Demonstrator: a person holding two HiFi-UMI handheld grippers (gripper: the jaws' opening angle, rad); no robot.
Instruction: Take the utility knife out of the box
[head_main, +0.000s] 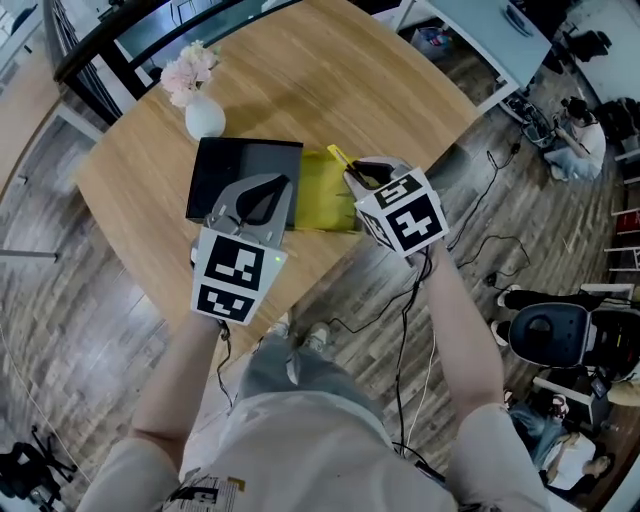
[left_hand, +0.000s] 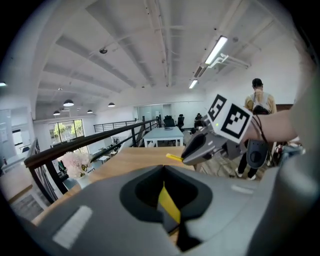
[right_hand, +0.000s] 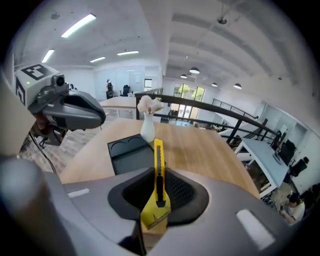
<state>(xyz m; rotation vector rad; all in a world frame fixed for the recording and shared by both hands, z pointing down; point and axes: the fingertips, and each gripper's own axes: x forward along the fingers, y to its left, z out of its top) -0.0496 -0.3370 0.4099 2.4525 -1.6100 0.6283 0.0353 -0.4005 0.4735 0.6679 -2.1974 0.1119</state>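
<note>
My right gripper (right_hand: 156, 200) is shut on a yellow utility knife (right_hand: 158, 165), whose long body sticks out past the jaws over the table. In the head view the knife (head_main: 340, 157) pokes out of the right gripper (head_main: 357, 176) above a yellow box (head_main: 328, 192). My left gripper (head_main: 288, 196) is beside it on the left. A yellow edge (left_hand: 169, 202) is pinched between its jaws, apparently that box. From the left gripper view the right gripper (left_hand: 186, 159) hangs ahead with the knife tip (left_hand: 174, 157) showing.
A black tray (head_main: 240, 172) with round recesses lies on the round wooden table (head_main: 330, 80). A white vase of pink flowers (head_main: 203, 112) stands behind it. Cables run over the floor to the right, near chairs and a seated person.
</note>
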